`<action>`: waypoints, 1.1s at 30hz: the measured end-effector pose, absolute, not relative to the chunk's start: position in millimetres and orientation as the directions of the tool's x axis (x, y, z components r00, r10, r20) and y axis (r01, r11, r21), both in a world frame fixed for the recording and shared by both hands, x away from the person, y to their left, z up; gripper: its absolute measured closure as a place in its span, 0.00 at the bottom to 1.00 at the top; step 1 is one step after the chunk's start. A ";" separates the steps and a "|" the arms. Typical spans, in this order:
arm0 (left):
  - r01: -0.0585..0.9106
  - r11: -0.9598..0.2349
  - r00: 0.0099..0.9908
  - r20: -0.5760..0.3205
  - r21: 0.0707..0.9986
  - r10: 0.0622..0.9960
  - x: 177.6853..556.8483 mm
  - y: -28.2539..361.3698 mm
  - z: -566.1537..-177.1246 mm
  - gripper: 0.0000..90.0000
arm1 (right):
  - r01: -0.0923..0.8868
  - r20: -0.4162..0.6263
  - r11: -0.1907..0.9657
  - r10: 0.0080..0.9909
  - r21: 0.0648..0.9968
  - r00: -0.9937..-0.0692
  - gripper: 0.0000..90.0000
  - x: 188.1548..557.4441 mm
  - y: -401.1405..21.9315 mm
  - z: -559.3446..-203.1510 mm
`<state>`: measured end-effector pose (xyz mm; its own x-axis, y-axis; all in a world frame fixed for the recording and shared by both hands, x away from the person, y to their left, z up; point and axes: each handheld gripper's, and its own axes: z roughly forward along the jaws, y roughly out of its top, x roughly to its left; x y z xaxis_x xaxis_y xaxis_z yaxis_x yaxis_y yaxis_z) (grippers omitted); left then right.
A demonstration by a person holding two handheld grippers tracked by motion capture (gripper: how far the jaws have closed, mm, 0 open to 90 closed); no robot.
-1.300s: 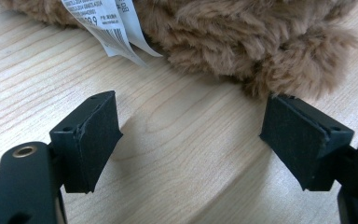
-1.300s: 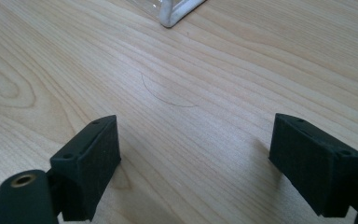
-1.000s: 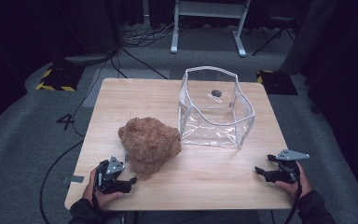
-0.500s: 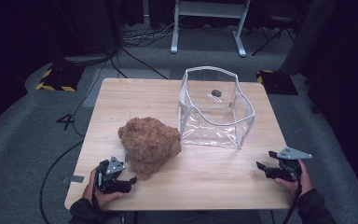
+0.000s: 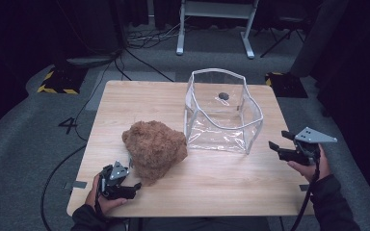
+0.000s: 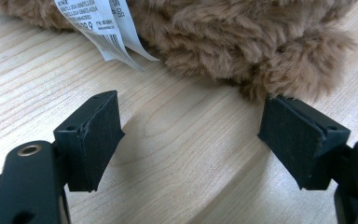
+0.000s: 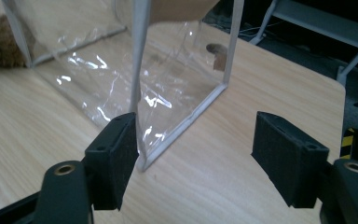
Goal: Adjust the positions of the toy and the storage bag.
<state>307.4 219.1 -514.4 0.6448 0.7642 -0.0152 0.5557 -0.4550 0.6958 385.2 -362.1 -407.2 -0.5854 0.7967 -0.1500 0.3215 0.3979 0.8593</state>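
While the left gripper (image 5: pixel 136 185) is held open beside the brown plush toy (image 5: pixel 155 149) on the table (image 5: pixel 221 185), the right gripper (image 5: pixel 275 146) has been raised toward the clear bag (image 5: pixel 224 113), its empty jaws narrowed yet open.

Light falls from overhead onto the pale wooden desk (image 5: pixel 231 187), leaving the grey carpeted floor (image 5: pixel 24 159) dim and the room's far edges almost black. The high view is soft and a little grainy. White glare streaks the clear plastic bag with white piping (image 7: pixel 121 79) in the right gripper view. In the left gripper view the fluffy brown plush toy (image 6: pixel 242 42) looks sharp, and soft shadows lie on the wood beneath it.
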 end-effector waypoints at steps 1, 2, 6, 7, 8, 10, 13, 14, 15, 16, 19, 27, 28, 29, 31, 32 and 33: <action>0.556 -0.455 0.645 -0.015 0.696 0.764 307.4 219.0 -514.4 0.23 | 0.319 -0.143 0.389 0.798 0.865 -0.585 0.36 386.2 -361.7 -402.8; 0.556 -0.456 0.646 -0.016 0.695 0.764 307.5 219.1 -514.3 0.23 | 0.316 -0.145 0.389 0.798 0.866 -0.585 0.38 386.7 -361.0 -399.4; 0.556 -0.455 0.645 -0.016 0.695 0.764 307.5 219.0 -514.3 0.23 | 0.269 -0.186 0.404 0.791 0.874 -0.583 0.44 386.2 -354.4 -379.2; 0.556 -0.455 0.645 -0.016 0.695 0.764 307.5 219.0 -514.3 0.23 | 0.256 -0.194 0.408 0.785 0.876 -0.588 0.45 385.5 -352.4 -374.5; 0.556 -0.456 0.645 -0.015 0.695 0.764 307.5 219.0 -514.3 0.23 | 0.247 -0.198 0.410 0.781 0.878 -0.592 0.45 384.7 -350.7 -371.1; 0.556 -0.456 0.645 -0.015 0.695 0.764 307.5 219.0 -514.3 0.23 | 0.223 -0.202 0.412 0.765 0.883 -0.611 0.46 382.4 -345.1 -362.2; 0.556 -0.456 0.644 -0.014 0.695 0.765 307.5 218.9 -514.3 0.23 | 0.213 -0.205 0.417 0.755 0.884 -0.623 0.46 380.6 -339.8 -357.1; 0.557 -0.455 0.643 -0.014 0.695 0.766 307.5 218.8 -514.4 0.23 | 0.203 -0.215 0.424 0.748 0.882 -0.628 0.46 380.3 -336.8 -354.9; 0.557 -0.455 0.643 -0.014 0.695 0.766 307.5 218.8 -514.3 0.23 | 0.197 -0.219 0.429 0.742 0.882 -0.634 0.46 379.9 -332.5 -352.4; 0.557 -0.455 0.643 -0.014 0.695 0.766 307.5 218.8 -514.3 0.23 | 0.191 -0.221 0.430 0.737 0.882 -0.639 0.46 379.9 -329.5 -350.5; 0.557 -0.456 0.644 -0.014 0.695 0.765 307.5 218.8 -514.3 0.23 | 0.177 -0.228 0.437 0.723 0.882 -0.652 0.46 379.0 -322.9 -346.8; 0.557 -0.455 0.643 -0.014 0.695 0.766 307.5 218.8 -514.3 0.23 | 0.159 -0.236 0.446 0.704 0.881 -0.669 0.45 379.6 -308.9 -335.3; 0.557 -0.455 0.643 -0.014 0.695 0.766 307.5 218.7 -514.3 0.23 | 0.160 -0.239 0.447 0.709 0.880 -0.663 0.45 380.8 -307.2 -333.9; 0.557 -0.455 0.643 -0.014 0.695 0.766 307.5 218.8 -514.3 0.23 | 0.159 -0.247 0.450 0.713 0.879 -0.656 0.45 382.3 -305.6 -332.6; 0.557 -0.455 0.643 -0.014 0.695 0.766 307.5 218.7 -514.3 0.23 | 0.161 -0.249 0.450 0.719 0.879 -0.649 0.44 385.4 -302.7 -329.2; 0.557 -0.455 0.643 -0.014 0.695 0.766 307.5 218.8 -514.3 0.23 | 0.161 -0.249 0.450 0.719 0.879 -0.649 0.44 385.4 -302.7 -329.2; 0.557 -0.455 0.643 -0.015 0.695 0.765 307.6 218.8 -514.3 0.23 | 0.171 -0.258 0.450 0.739 0.877 -0.622 0.43 389.9 -298.8 -325.7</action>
